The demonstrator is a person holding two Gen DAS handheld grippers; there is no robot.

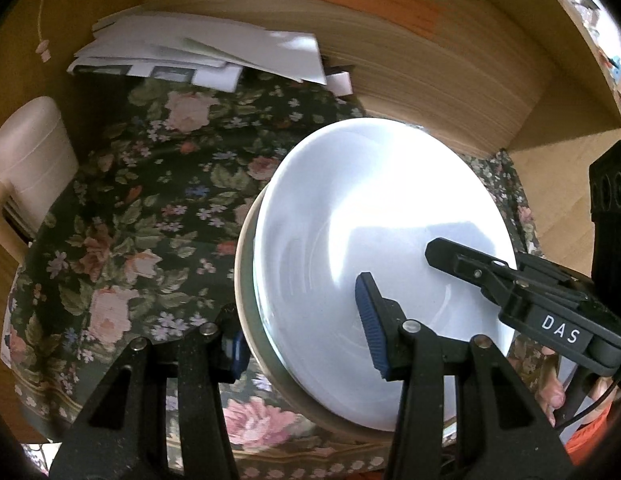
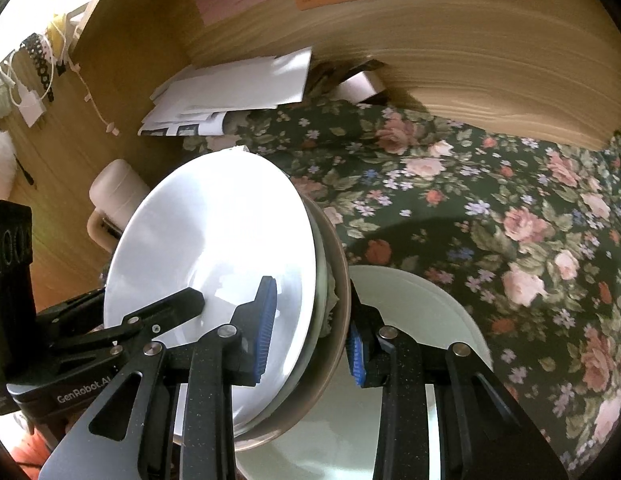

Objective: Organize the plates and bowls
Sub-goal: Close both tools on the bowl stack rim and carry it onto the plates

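Both views are showing a white plate [image 1: 374,248] sitting inside a wider tan-rimmed bowl [image 1: 246,280], the pair tilted up off the floral-clothed surface [image 1: 122,208]. A second thin rim is showing between plate and bowl in the right wrist view; cannot tell if it is another dish.

Left gripper [image 1: 302,328] is straddling the stack's near edge: one blue-padded finger lying over the plate's face, the other sitting outside the bowl wall, partly hidden. Jaws are clamping the plate-and-bowl rim between them.

Right gripper [image 2: 310,328] is doing the same from the opposite side: one blue pad over the plate face, the other behind the bowl's outer wall, jaws pinching plate and bowl together. Both grippers are gripping the same stack, each visible in the other's view.

A second, pale plate [image 2: 422,312] is lying flat on the cloth directly under the raised stack, beneath the right gripper.

Readable text: "DAS" on the right gripper body in the left wrist view; "GenRobot.AI" on the left gripper body in the right wrist view.

Also on the surface: loose white papers [image 1: 198,56] at the back against a wooden panel [image 1: 410,60] carrying orange, green and pink sticky strips, writing too blurred to read. A cream plastic container [image 1: 30,160] is standing at the cloth's edge
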